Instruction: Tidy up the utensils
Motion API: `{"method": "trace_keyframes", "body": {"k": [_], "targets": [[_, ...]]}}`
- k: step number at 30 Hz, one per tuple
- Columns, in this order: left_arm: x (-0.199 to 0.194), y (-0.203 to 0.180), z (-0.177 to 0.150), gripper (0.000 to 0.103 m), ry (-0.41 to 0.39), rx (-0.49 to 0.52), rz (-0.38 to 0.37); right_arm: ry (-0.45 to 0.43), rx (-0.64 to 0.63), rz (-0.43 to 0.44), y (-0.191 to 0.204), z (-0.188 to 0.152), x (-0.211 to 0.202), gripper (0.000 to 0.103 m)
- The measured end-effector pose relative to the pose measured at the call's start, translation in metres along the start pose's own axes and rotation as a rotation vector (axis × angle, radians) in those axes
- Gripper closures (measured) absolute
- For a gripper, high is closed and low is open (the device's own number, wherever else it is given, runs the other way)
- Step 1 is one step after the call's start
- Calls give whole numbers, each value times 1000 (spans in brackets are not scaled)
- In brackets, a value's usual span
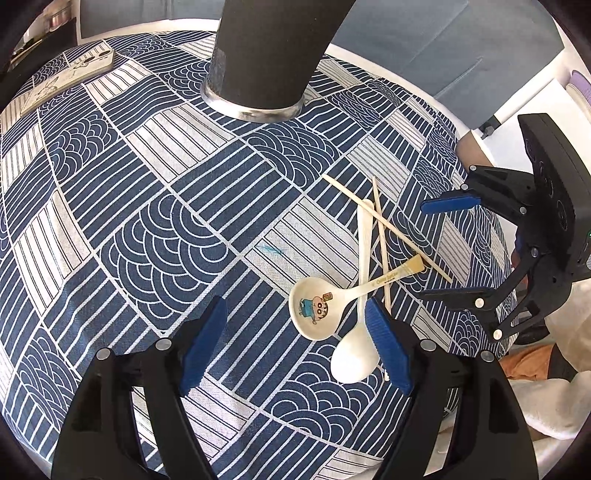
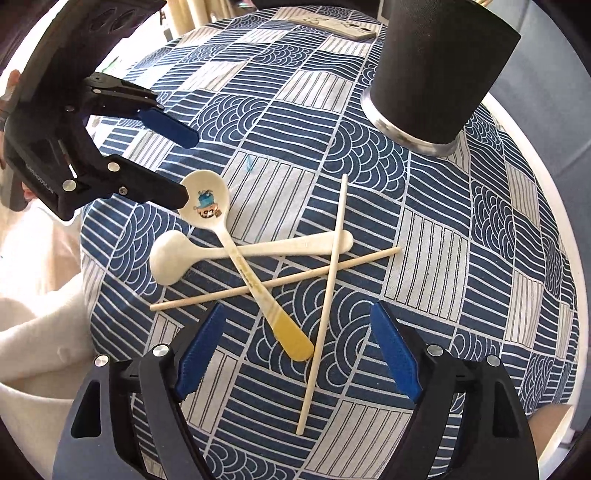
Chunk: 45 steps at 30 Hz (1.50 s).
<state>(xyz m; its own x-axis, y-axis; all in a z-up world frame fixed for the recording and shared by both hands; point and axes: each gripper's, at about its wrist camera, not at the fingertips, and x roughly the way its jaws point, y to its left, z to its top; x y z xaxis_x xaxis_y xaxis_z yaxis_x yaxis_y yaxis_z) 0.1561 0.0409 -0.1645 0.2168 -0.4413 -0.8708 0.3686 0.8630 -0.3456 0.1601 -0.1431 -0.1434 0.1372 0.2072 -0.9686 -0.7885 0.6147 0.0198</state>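
Note:
A cartoon-printed spoon [image 1: 314, 308] [image 2: 207, 203] with a yellow handle end, a plain white spoon [image 1: 356, 354] [image 2: 173, 258] and two wooden chopsticks [image 1: 384, 225] [image 2: 325, 295] lie crossed in a pile on the patterned cloth. A tall black cup [image 1: 266, 55] [image 2: 432, 74] stands upright farther back. My left gripper [image 1: 295, 347] [image 2: 173, 166] is open, its fingers above and beside the two spoon bowls. My right gripper [image 2: 299, 354] [image 1: 436, 251] is open, hovering over the yellow handle end and one chopstick.
A blue and white patterned cloth [image 1: 147, 221] [image 2: 461, 258] covers the round table. A phone in a printed case [image 1: 70, 77] [image 2: 336, 26] lies at the table's far edge. White fabric [image 2: 33, 332] lies off the table edge.

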Motion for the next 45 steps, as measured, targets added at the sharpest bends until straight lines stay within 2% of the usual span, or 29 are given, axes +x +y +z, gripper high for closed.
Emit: {"method": "trace_keyframes", "body": {"k": [2,4,5,6,7,12,13,14,16,17,18,19,22,28,32,45], "targets": [[2,-4,-3,36,4,-7,-7,-2,-15,6,1,-2,0,26],[5,-7,-5,74,18,-7,-21,-3,-39,2,2,-4,1,26],[8,-9,-7,82,26,-3,-15,-5,-49,3,4,-4,1,26],[11,-11,-8,94,39,-4,-26,-7,-56,5,4,-4,1,26],[13,-11,-8,97,51,-12,-38,-10,-58,6,6,-6,0,26],[10,-18,-11,98,52,-10,-10,-14,-88,15,12,-8,3,29],[7,-21,-11,98,47,-2,-7,-10,-102,15,14,-8,4,38],[5,-23,-11,98,39,7,-6,-3,-113,23,16,-9,5,52],[0,-28,-10,98,29,28,-15,0,-126,27,19,-10,6,65],[1,-31,-7,98,25,39,-12,1,-126,29,19,-11,7,77],[0,-32,-7,98,26,45,-14,8,-119,42,19,-12,8,85],[-1,-33,-6,98,27,52,-8,6,-124,40,21,-13,7,87],[-7,-36,-5,98,18,71,7,-2,-146,43,26,-17,5,90],[-22,-46,6,98,-15,116,25,-41,-92,59,19,-21,-7,91],[-33,-53,14,98,-38,179,61,-91,-81,29,18,-20,-19,91],[-86,-69,52,98,-116,284,152,-252,-77,8,15,8,-61,94]]}}
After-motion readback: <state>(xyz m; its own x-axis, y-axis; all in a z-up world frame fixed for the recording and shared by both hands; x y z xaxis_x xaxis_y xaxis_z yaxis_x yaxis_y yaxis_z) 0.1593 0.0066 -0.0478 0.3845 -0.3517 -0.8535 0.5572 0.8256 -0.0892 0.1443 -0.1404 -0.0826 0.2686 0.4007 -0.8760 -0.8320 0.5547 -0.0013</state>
